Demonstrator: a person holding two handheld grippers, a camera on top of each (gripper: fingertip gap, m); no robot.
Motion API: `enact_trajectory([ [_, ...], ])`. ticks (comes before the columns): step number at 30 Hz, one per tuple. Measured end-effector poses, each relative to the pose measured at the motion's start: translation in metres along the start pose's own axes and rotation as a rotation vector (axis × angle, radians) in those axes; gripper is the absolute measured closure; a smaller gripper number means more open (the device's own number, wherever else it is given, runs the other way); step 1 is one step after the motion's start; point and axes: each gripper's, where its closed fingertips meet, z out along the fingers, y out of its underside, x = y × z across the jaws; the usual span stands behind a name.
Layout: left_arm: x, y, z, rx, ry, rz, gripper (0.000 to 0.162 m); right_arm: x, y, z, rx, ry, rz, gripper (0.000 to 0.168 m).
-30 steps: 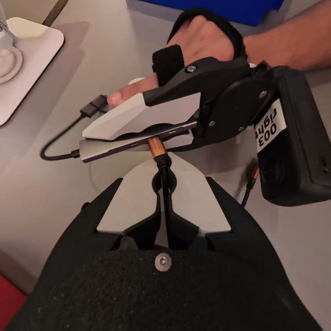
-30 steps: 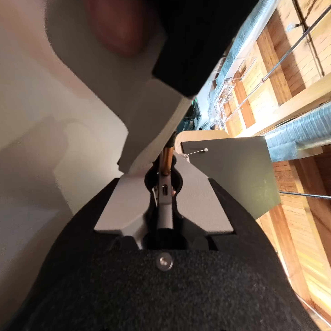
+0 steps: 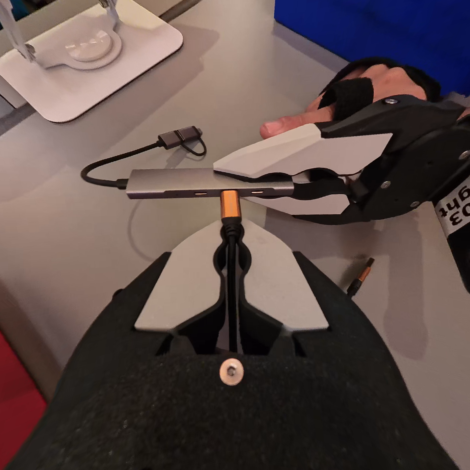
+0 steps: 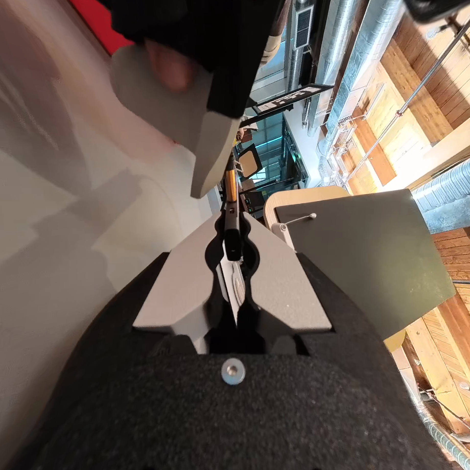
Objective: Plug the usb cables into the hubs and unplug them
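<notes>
Grey table (image 3: 76, 254), white stand (image 3: 84, 63) far left. My right gripper (image 3: 254, 185) clamps the hub (image 3: 203, 190) level to steady it. My left gripper (image 3: 230, 229) pinches the cable (image 3: 231, 292), its orange plug (image 3: 229, 208) meeting the hub's near side.

White printed label (image 3: 455, 216) on the right gripper's (image 3: 229, 173) body.

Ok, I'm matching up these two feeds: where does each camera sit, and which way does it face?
Left wrist view: sits on the left claw, looking down over the grey table at the grey hub; the right claw and a hand show.
Right wrist view: sits on the right claw, rolled sideways, facing the left claw and ceiling ducts.
Shared: hub and orange plug.
</notes>
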Motion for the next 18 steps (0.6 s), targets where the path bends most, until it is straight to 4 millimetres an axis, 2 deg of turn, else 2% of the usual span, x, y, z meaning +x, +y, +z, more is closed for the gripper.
enact_trajectory([
  [2, -0.002, -0.004, -0.003, 0.027, -0.017, 0.005, 0.149, 0.0, 0.004, 0.0, 0.002, -0.011, 0.011, 0.161],
  [6, 0.002, -0.012, -0.008, 0.07, 0.017, 0.002, 0.152, 0.003, 0.004, -0.001, 0.026, -0.003, 0.032, 0.162],
  [13, 0.001, -0.013, -0.007, 0.043, -0.05, 0.056, 0.154, 0.005, 0.005, 0.001, 0.005, 0.014, -0.033, 0.162],
  [18, 0.002, -0.016, -0.006, 0.068, -0.07, 0.004, 0.155, 0.005, 0.014, 0.002, -0.004, 0.008, 0.033, 0.161],
])
